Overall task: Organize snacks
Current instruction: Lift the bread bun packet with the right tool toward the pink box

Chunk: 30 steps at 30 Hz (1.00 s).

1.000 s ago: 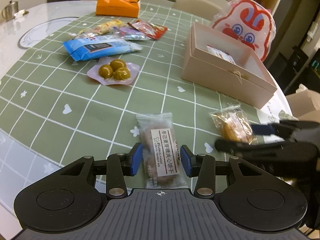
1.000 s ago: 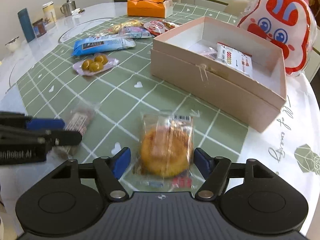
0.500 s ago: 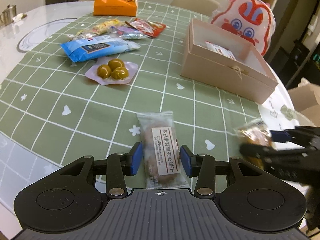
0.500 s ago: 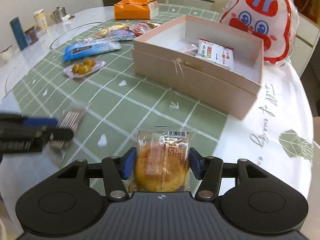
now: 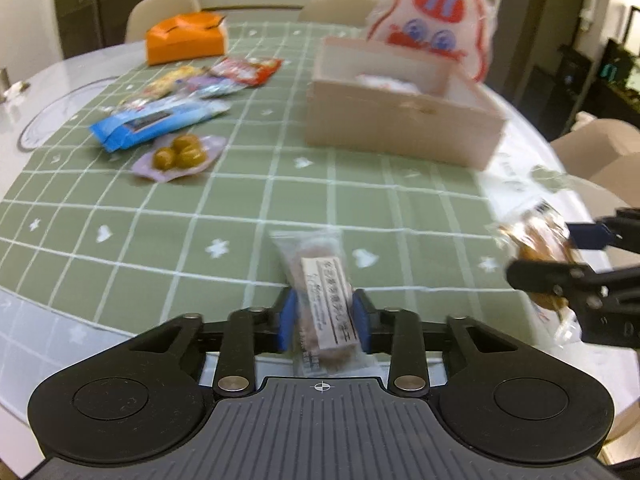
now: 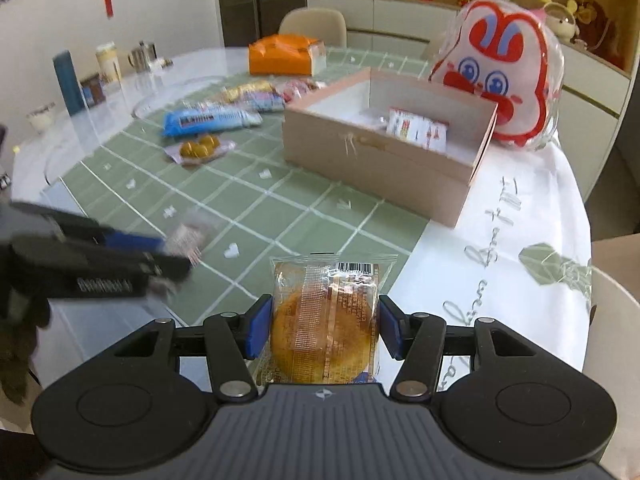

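My left gripper (image 5: 323,316) is shut on a clear-wrapped brown biscuit bar (image 5: 320,296) with a white label, held above the green checked tablecloth. My right gripper (image 6: 323,330) is shut on a wrapped round golden cake (image 6: 324,328), lifted above the table's near edge. The open pink cardboard box (image 6: 372,160) stands ahead of it and holds a white and red snack packet (image 6: 418,132). The box also shows in the left wrist view (image 5: 400,124). Each gripper appears in the other's view, blurred.
On the cloth lie a blue packet (image 5: 156,122), a pouch of green olives (image 5: 178,156), several small packets (image 5: 224,74) and an orange box (image 5: 186,38). A red and white rabbit bag (image 6: 500,72) stands behind the pink box. Cups and bottles (image 6: 80,80) stand far left.
Both grippers have risen from the table with their snacks. The right gripper closed on the cake and lifted it; the left lifted the biscuit bar, and its view is motion-blurred.
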### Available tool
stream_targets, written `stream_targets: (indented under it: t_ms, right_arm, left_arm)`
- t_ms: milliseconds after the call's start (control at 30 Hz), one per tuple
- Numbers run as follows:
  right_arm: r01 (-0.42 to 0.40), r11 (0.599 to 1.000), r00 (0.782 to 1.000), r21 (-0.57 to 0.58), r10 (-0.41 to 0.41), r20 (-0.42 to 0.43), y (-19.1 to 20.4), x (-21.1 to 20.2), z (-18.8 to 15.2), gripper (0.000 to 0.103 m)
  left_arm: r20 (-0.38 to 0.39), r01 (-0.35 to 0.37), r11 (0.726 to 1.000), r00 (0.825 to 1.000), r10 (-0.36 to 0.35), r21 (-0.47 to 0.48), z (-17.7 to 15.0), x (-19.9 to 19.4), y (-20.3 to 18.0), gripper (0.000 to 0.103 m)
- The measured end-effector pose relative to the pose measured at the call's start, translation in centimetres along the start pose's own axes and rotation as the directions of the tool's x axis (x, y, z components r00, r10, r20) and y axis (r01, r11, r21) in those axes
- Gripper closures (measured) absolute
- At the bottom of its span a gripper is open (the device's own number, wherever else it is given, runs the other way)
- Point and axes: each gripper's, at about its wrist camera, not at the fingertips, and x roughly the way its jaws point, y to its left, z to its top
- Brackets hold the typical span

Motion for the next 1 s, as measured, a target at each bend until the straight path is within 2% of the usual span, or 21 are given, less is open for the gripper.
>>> stream_targets:
  t_ms: [100, 233, 333, 400, 533, 633, 767, 833, 900, 967, 1000]
  right_arm:
    - [-0.006, 1.0, 0.999, 0.003, 0.006, 0.038, -0.4, -1.4, 0.6, 0.048]
    - [-0.018, 1.0, 0.993, 0.003, 0.017, 0.118, -1.2, -3.6, 2.4, 0.048]
    - [-0.007, 1.0, 0.986, -0.007, 0.008, 0.169, -1.5, -4.4, 3.7, 0.048]
    - [0.005, 1.0, 0.985, -0.006, -0.004, 0.17, -1.8, -4.1, 4.0, 0.048]
    - [0.003, 1.0, 0.994, 0.008, -0.003, 0.106, -2.3, -1.6, 2.8, 0.048]
    - [-0.002, 1.0, 0.999, 0.013, 0.001, 0.036, -2.5, 1.2, 1.1, 0.048]
    - [0.041, 0.999, 0.999, 0.019, -0.041, -0.029, -2.7, 3.5, -0.8, 0.047]
    - [0.033, 0.998, 0.999, 0.051, -0.032, -0.029, -3.4, 3.7, -1.2, 0.043]
    - [0.03, 0.997, 0.999, 0.068, -0.029, -0.025, -3.9, 3.6, -1.4, 0.039]
    - [0.035, 0.996, 0.999, 0.079, -0.034, -0.019, -4.2, 3.6, -1.5, 0.038]
    - [0.034, 0.996, 0.999, 0.082, -0.033, -0.015, -4.3, 3.6, -1.6, 0.037]
  left_arm:
    - [0.054, 0.037, 0.999, 0.998, -0.036, -0.006, 0.8, -1.9, -0.8, 0.096]
    - [0.127, 0.056, 0.998, 0.99, -0.061, 0.041, 3.2, -4.3, -1.5, 0.095]
    - [0.073, 0.087, 0.995, 0.993, -0.091, 0.051, 4.2, -4.0, -1.7, 0.095]
    - [0.036, 0.095, 0.994, 0.995, -0.096, 0.045, 3.9, -3.3, -1.9, 0.093]
    - [-0.079, 0.116, 0.989, 0.989, -0.123, -0.089, 2.3, -0.9, -1.5, 0.092]
    - [-0.11, 0.085, 0.99, 0.989, -0.098, -0.114, 1.4, 0.0, -2.1, 0.088]
    - [-0.139, 0.028, 1.0, 0.99, -0.026, 0.007, 1.2, 0.3, -4.9, 0.083]
    - [-0.146, -0.014, 0.995, 0.989, 0.028, 0.098, 1.2, 0.8, -6.1, 0.083]
    - [-0.135, -0.062, 0.985, 0.987, 0.084, 0.161, 1.1, 0.9, -6.8, 0.078]
    - [-0.137, -0.075, 0.982, 0.986, 0.099, 0.175, 1.1, 1.1, -6.9, 0.078]
    - [-0.148, -0.068, 0.983, 0.985, 0.094, 0.173, 1.2, 1.2, -7.1, 0.073]
